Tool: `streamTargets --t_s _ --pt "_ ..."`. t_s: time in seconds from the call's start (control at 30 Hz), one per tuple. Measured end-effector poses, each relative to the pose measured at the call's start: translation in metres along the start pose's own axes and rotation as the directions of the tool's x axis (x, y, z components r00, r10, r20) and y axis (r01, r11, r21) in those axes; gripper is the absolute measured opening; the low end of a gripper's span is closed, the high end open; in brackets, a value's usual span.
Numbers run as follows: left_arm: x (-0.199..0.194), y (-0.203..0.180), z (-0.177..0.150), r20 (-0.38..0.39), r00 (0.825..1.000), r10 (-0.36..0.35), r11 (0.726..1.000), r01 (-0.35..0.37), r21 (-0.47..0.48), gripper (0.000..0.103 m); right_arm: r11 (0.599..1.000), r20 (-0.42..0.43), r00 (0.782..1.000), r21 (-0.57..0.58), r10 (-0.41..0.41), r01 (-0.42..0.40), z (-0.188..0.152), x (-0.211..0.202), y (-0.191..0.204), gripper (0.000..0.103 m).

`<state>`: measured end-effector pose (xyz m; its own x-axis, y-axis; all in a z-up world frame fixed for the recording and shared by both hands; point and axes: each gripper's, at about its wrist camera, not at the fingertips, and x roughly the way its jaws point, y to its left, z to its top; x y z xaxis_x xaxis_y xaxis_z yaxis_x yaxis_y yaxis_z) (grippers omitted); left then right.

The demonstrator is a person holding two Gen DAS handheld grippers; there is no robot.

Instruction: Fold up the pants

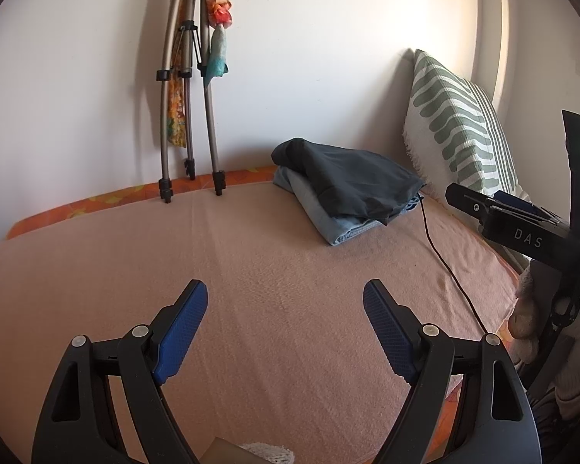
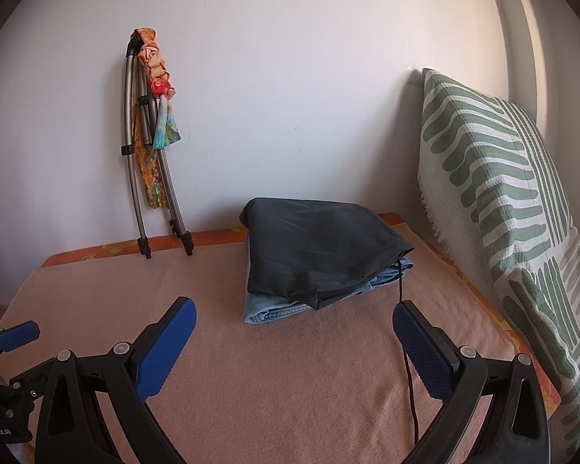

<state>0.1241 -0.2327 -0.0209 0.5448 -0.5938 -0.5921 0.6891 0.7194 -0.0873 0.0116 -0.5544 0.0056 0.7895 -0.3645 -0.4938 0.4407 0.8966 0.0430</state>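
Note:
Dark folded pants [image 1: 348, 178] [image 2: 317, 247] lie on top of folded light-blue jeans [image 1: 340, 224] [image 2: 274, 307] at the far side of a bed covered with a pink blanket [image 1: 251, 270] [image 2: 290, 367]. My left gripper [image 1: 285, 297] is open and empty, held over the blanket well short of the stack. My right gripper [image 2: 294, 319] is open and empty, held over the blanket just short of the stack. The right gripper also shows in the left wrist view [image 1: 522, 224] at the right edge. A blue fingertip [image 2: 17, 334] of the left gripper shows at the left edge of the right wrist view.
A green-and-white patterned pillow [image 1: 460, 123] [image 2: 502, 193] leans at the right. A folded tripod [image 1: 189, 96] [image 2: 147, 154] with a colourful scarf leans on the white wall. A black cable [image 1: 444, 266] [image 2: 406, 367] runs across the blanket on the right.

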Motion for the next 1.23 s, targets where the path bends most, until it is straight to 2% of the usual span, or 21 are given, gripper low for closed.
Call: streamTargets --t_s 0.83,1.07,1.23 --pt "0.0001 -0.0025 0.0001 -0.002 1.000 0.007 1.000 -0.007 0.001 0.083 1.000 -0.005 1.000 0.005 0.002 -0.002 -0.0006 0.0012 -0.0015 0.103" --pt "-0.0030 -0.0052 -0.0017 0.022 1.000 0.020 1.000 -0.020 0.022 0.083 1.000 -0.007 1.000 0.001 0.002 -0.002 -0.0005 0.0011 -0.0017 0.103" --pt "0.0001 -0.0048 -0.0026 -0.004 1.000 0.011 1.000 -0.011 0.014 0.083 1.000 -0.012 1.000 0.000 0.007 -0.007 -0.0001 0.0022 -0.0027 0.103"
